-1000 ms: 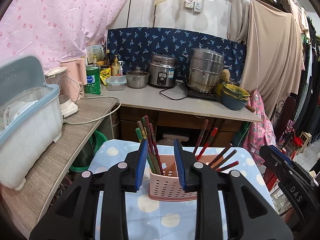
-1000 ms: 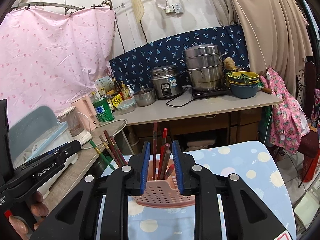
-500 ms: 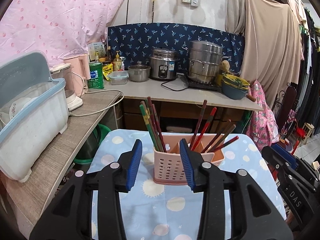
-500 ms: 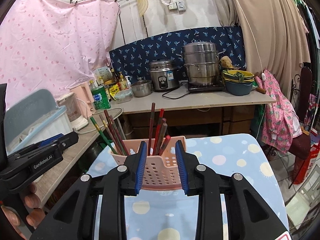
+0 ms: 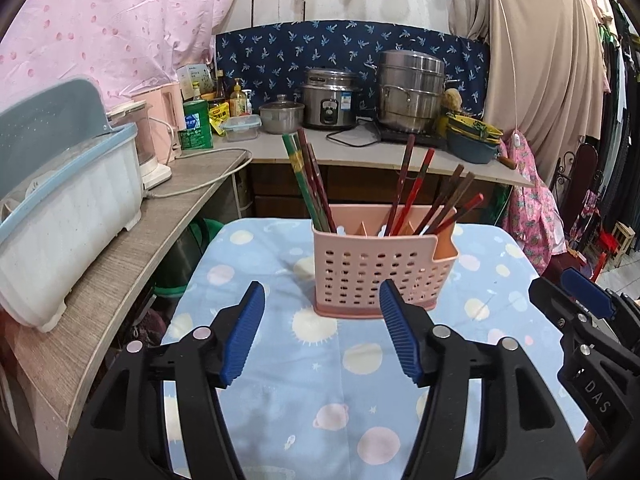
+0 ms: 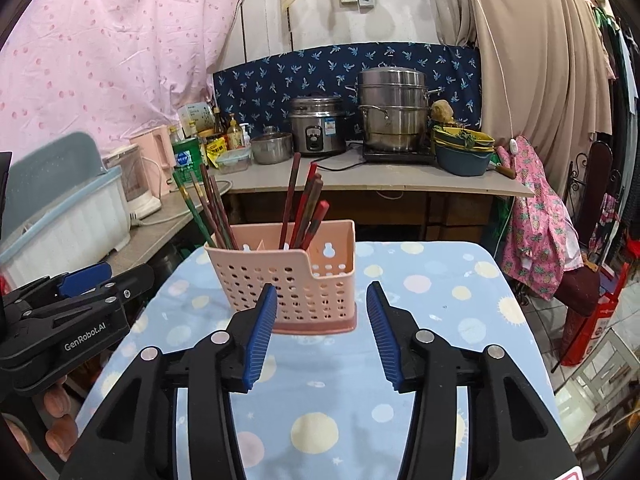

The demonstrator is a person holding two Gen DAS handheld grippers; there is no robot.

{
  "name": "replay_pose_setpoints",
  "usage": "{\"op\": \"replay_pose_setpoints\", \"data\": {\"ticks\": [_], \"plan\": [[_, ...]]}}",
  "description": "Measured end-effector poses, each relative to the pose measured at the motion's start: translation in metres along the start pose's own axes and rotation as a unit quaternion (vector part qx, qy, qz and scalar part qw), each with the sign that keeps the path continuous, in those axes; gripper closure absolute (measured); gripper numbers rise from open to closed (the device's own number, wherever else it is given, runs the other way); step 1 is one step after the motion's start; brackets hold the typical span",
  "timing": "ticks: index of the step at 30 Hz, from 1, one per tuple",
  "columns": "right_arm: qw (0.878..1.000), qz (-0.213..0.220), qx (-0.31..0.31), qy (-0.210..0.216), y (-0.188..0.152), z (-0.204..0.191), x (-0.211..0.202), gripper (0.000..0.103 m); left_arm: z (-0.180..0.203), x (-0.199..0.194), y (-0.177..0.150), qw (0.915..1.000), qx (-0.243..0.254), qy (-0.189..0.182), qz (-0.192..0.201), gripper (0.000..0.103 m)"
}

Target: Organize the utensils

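The pink basket (image 5: 380, 268) held red, brown and green chopsticks (image 5: 308, 184). Only the right view showed its keyhole slot (image 6: 329, 251). The left gripper (image 5: 322, 332) and right gripper (image 6: 322, 332) were wide open, holding nothing.

A: What was the lighting condition?
B: Even, diffuse and moderately bright in both views; no source was visible. Shadows were soft, with a faint one at the base of the basket (image 5: 374, 268).

A: Any image defects?
B: Strong fisheye bending at the edges, with black vignetted corners. The steel pot (image 6: 392, 120) showed mild glare. Focus was sharp centrally and softer peripherally.
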State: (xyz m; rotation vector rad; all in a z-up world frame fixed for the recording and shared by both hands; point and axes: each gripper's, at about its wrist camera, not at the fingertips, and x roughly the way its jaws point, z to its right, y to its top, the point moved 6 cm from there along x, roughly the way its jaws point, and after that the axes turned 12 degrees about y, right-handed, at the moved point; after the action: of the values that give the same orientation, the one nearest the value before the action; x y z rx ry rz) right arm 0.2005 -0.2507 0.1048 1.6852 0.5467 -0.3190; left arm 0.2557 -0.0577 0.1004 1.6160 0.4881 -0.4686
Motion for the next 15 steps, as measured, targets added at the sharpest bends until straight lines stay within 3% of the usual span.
{"op": "replay_pose_setpoints", "data": {"ticks": [9, 15], "plan": [[1.0, -0.015, -0.001, -0.011, -0.02, -0.002, 0.0, 0.047, -0.001, 0.002, -0.024, 0.9998, 0.003, 0.01, -0.018, 0.031], [1.0, -0.017, 0.005, -0.023, -0.032, 0.002, -0.004, 0.025, -0.003, 0.002, -0.036, 0.9994, 0.008, 0.023, -0.023, 0.014]]}}
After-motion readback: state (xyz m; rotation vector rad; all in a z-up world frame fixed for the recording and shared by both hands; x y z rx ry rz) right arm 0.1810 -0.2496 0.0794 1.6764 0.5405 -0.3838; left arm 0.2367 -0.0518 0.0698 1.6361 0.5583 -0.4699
